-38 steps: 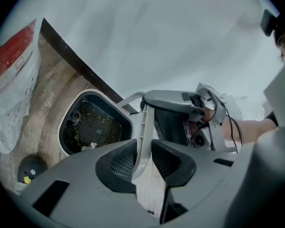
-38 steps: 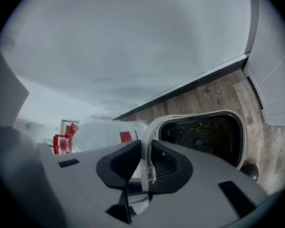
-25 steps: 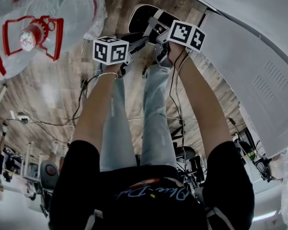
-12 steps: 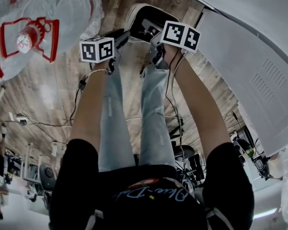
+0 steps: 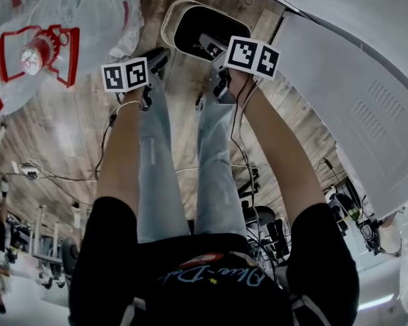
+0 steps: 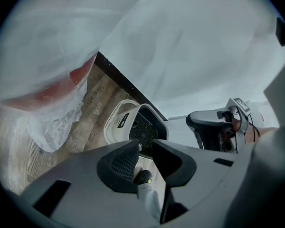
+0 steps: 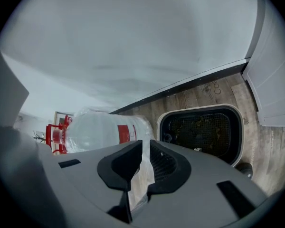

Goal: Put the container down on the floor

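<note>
Both of the person's arms reach forward and down over the pale-jeaned legs (image 5: 211, 161). The left forearm (image 5: 122, 155) and right forearm (image 5: 279, 141) run nearly parallel, and each claw tips down toward the floor. The left claw (image 6: 144, 149) has its jaws partly apart, having just been closing. Nothing is between them; only floor and a bit of leg show through the gap. The right claw (image 7: 143, 145) has its jaws a narrow slit apart. A pale strip shows in that slit, and what it is cannot be told.

Neither claw has hold of the white-rimmed container (image 7: 198, 109) with dark mesh inside. It sits on the grey-brown wooden plank floor (image 5: 68, 128), ahead of the legs, just beyond and to the right of the right claw's tips. Behind it a dark skirting strip (image 7: 190, 85) runs under a pale wall. A white cabinet with vent slots (image 5: 353, 100) stands close to its right rim. To its left lies a big clear plastic water bottle (image 5: 81, 19) with a red cap and handle, with a lane of bare boards between the two. Thin cables (image 5: 61, 174) trail across the floor at the far left.
</note>
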Tool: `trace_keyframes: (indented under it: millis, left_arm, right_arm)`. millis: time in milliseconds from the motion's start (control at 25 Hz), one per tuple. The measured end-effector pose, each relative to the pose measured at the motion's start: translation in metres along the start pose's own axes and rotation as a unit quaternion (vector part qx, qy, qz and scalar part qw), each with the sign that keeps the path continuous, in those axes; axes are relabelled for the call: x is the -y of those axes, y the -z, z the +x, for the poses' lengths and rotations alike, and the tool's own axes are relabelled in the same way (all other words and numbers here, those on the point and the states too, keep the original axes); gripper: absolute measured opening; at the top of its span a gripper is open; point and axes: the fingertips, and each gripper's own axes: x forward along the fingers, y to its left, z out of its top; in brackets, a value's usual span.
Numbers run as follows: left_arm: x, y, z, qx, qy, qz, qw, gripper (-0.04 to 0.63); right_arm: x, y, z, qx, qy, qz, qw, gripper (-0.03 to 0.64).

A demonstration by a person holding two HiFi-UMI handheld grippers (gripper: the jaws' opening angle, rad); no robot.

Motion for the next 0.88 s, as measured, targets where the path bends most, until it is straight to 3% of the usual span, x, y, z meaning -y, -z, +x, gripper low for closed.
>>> trace_keyframes:
  millis: [240,560,880]
  left_arm:
    - [0.011,-0.006,0.001,0.012,0.015,0.004,0.9998,0.070]
    - [0.057,-0.035,-0.018,0.084,0.053,0.024,0.9948,0.014]
    - [0.122,-0.054,-0.053,0.089,0.067,0.103,0.9885,0.012]
  right_arm:
    - [0.000,0.001,-0.002,0.007,-0.004,0.005,1.000,0.030]
    - [-0.016,0.001,-0.030,0.051,-0.033,0.021,0.998,0.000]
    - [-0.035,0.005,-0.085,0.096,-0.033,0.005,0.995,0.000]
